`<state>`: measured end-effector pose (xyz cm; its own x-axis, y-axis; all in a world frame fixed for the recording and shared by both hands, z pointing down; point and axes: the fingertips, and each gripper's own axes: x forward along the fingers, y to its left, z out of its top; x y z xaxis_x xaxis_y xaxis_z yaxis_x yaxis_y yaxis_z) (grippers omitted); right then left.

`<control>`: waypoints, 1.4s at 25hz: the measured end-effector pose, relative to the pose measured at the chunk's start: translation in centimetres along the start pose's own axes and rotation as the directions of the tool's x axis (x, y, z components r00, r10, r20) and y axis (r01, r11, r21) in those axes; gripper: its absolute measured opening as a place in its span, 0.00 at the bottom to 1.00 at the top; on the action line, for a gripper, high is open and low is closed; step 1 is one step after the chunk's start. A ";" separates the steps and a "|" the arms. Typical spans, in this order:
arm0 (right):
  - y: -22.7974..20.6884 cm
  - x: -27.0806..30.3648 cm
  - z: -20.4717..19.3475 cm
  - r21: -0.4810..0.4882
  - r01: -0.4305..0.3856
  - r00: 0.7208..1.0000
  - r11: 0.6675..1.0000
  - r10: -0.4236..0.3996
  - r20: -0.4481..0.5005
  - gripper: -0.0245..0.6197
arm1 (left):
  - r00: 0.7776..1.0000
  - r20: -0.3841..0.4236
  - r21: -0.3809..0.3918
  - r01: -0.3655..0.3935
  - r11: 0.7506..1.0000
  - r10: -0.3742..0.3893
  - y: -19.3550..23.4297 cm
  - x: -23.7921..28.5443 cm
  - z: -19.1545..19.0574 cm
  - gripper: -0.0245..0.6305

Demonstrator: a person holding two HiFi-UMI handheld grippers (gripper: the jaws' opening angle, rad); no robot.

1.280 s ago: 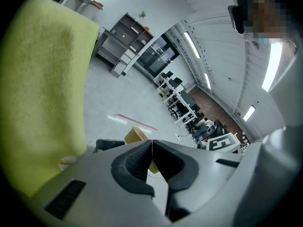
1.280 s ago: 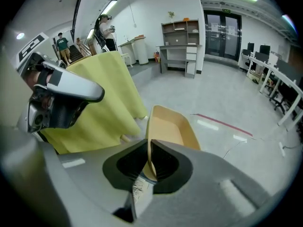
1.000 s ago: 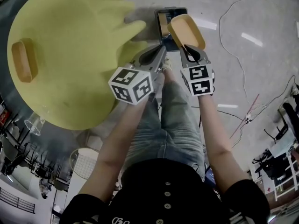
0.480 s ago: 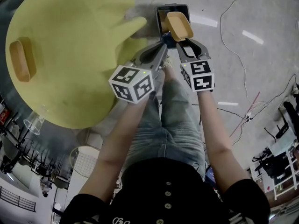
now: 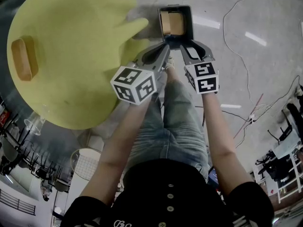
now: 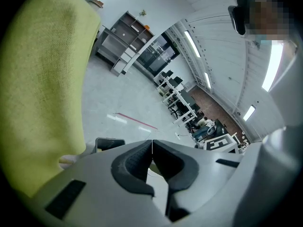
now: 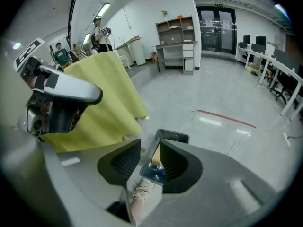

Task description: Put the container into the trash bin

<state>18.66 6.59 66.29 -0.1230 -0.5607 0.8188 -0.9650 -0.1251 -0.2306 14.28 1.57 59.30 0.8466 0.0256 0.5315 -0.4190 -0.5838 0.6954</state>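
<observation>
the right gripper (image 7: 150,149) has its jaws spread apart with nothing gripped between them; through the gap the trash bin (image 7: 173,136) shows on the floor below. the left gripper (image 6: 152,144) has its jaws clenched together, empty. in the head view both grippers sit side by side, pointing down, the right gripper (image 5: 189,44) just above the bin's near edge. a round table draped in a yellow cloth (image 5: 71,56) fills the left side. the dark trash bin (image 5: 191,20) stands on the grey floor just beside it. the tan container (image 5: 173,22) lies inside the bin. a second container (image 5: 23,58) rests on the cloth's far left. a pale shoe (image 7: 141,191) shows under the right jaws.
</observation>
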 end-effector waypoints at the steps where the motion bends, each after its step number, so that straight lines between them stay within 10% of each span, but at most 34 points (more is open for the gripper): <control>1: 0.0 -0.1 0.1 -0.005 0.000 1.000 1.000 0.000 -0.001 0.22 | 1.000 0.002 0.002 0.002 1.000 -0.002 -0.1 0.0 0.1 0.06; 35: 4.2 -14.7 12.4 0.047 -0.074 0.962 0.996 0.059 0.266 0.22 | 0.987 0.121 0.180 0.087 0.980 -0.110 -11.1 -9.3 6.9 0.06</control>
<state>19.29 4.16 46.78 -0.1135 -0.7648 0.6342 -0.9413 -0.1215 -0.3150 13.32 2.26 43.28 0.9210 -0.0091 0.3895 -0.2780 -0.7158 0.6406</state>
